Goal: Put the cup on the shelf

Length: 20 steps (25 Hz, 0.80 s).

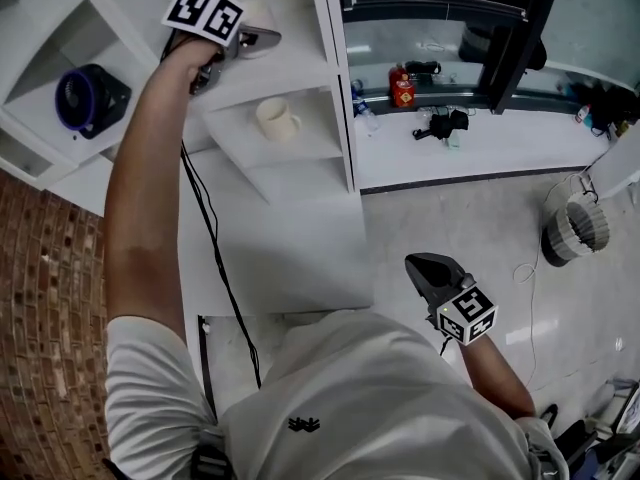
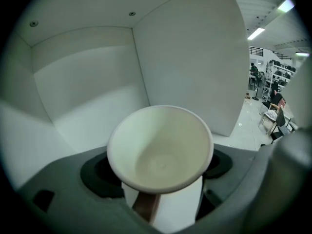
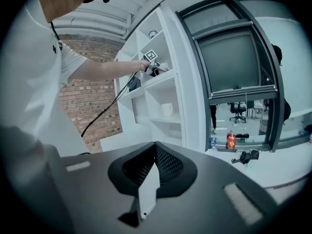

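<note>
**Cup held inside an upper shelf bay**

Our left gripper [image 1: 238, 40] is clenched on the white cup [image 2: 160, 150]. Its jaws press the cup's sides, and the open mouth tips back toward the gripper's camera. The cup is inside an upper compartment of the white shelf [image 2: 190, 57]; we cannot tell whether it touches the board. A white mug [image 1: 276, 120] stands in the compartment below, and a dark fan [image 1: 90, 98] sits in one to the left. Our right gripper [image 3: 152, 172] hangs low near our body, jaws closed together on nothing.
</note>
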Tool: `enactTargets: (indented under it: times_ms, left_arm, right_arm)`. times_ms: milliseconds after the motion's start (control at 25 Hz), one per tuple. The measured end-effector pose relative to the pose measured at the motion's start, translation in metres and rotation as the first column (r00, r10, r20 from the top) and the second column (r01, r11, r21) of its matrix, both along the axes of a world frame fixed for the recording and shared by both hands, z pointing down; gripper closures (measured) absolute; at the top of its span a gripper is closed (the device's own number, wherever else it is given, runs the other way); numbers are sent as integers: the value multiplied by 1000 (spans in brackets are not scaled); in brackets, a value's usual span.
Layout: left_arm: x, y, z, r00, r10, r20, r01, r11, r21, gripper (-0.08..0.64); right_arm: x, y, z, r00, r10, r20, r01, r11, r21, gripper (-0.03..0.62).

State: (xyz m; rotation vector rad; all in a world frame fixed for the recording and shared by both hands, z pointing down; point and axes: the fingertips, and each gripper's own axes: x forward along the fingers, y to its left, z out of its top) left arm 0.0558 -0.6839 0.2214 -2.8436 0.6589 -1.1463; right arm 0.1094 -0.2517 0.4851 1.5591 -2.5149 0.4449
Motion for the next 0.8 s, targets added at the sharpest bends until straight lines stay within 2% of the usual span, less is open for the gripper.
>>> enactTargets:
  times_ms: [480,800]
  left_arm:
    - [9,-21,3,999,-4,-45,2,998,-55,118]
    - [10,-21,2,999,-3,-53,1,1000,-30,108]
  right_arm:
    - [7,4,2,999,54,-1,-54,998,-18,579]
    - [5,4,1,999,51,4,-51,999,-15,578]
